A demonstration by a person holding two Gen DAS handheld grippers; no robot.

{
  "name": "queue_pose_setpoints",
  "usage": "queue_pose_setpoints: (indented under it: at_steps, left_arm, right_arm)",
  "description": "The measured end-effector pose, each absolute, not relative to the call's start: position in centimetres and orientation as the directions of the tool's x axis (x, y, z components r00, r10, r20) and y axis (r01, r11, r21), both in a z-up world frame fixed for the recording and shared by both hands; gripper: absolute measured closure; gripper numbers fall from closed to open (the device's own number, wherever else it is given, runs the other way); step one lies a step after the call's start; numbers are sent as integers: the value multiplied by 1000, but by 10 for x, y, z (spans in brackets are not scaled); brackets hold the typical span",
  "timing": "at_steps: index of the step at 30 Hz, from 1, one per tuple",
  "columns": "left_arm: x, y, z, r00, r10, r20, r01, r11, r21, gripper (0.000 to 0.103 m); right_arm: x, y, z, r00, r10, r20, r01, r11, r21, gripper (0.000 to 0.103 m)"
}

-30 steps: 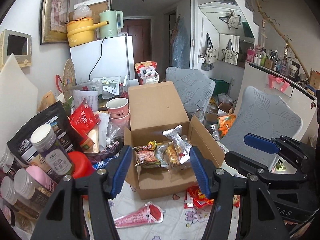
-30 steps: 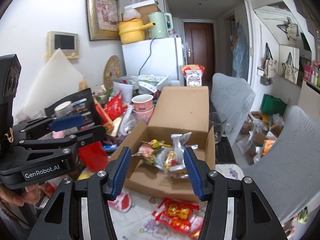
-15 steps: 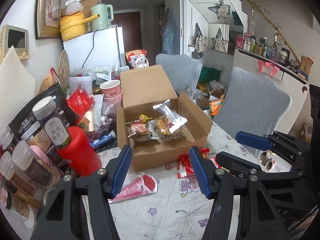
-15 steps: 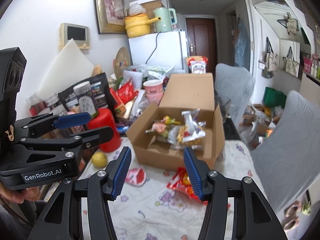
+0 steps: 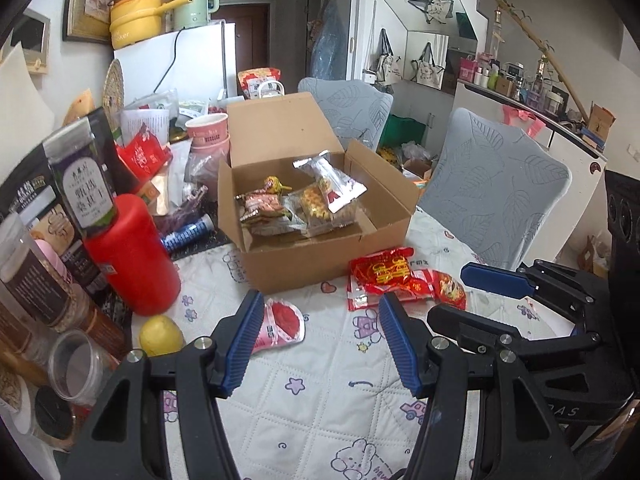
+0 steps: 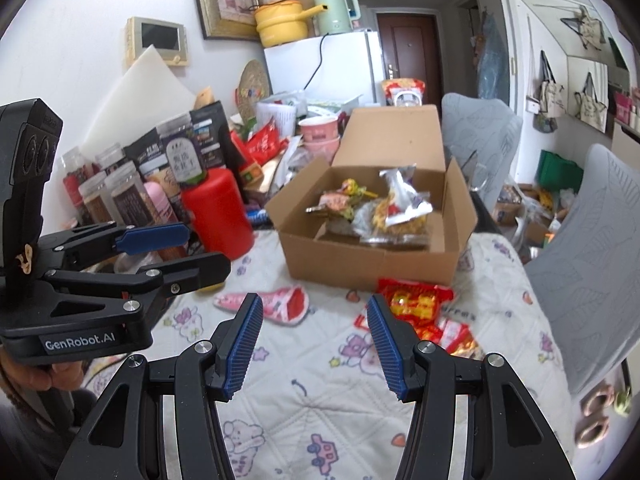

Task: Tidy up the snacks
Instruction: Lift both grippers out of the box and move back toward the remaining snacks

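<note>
We hold both claws apart and empty above the quilted table point(image 5: 320, 400). The left gripper point(image 5: 316, 344) hangs near the pink cone packet point(image 5: 280, 322); the right gripper point(image 6: 314, 340) hangs near the red packets point(image 6: 420, 304). Both lie loose just in front of the open cardboard box point(image 5: 320, 256), which already holds several snacks. We lower each claw over one packet, grip it across a flat edge, lift clear of the box wall, and release inside.

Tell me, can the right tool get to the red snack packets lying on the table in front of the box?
Probably yes. The right tool is open and empty, and the red snack packets lie just ahead on the bare tablecloth, with nothing in between.
</note>
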State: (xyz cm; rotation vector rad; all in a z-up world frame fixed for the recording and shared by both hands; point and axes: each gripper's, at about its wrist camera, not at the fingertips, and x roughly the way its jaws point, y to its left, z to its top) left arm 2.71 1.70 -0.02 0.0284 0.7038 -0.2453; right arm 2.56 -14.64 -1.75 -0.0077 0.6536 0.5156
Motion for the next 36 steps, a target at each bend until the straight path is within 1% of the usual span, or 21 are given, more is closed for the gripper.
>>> queue_pose_setpoints:
  at_steps: [3,13,18,25,33,35,36]
  left_arm:
    - [28,23,-14,720,-241,-651,251,965,-79,44]
    - [44,43,-58,669,-229,-707,251,965,-75,44]
    - [59,53,-83,621,-244,-745,258,961,-99,44]
    - [82,68,-114,570,-222,-791,237,966,-101,44]
    - [108,86,-141,534,-153,-831,195,979,-55,44]
    - [114,86,-146,526,-142,-839,195,980,-44,44]
    - [116,87,-149,524,-137,-840,194,980,-39,44]
  right_arm:
    - [26,-141,-29,656,471,-589,-466,867,174,49]
    - [38,-130,-63,610,506,-609,-482,848,221,49]
    - [50,-123,-75,577,521,-629,-496,835,238,49]
    - [69,-117,-91,528,535,-659,-505,822,263,49]
    - [88,-112,-103,488,542,-684,-510,813,280,48]
    - [90,-112,-105,482,544,-687,-511,811,283,45]
    - [91,-112,-106,480,545,-687,-511,811,286,45]
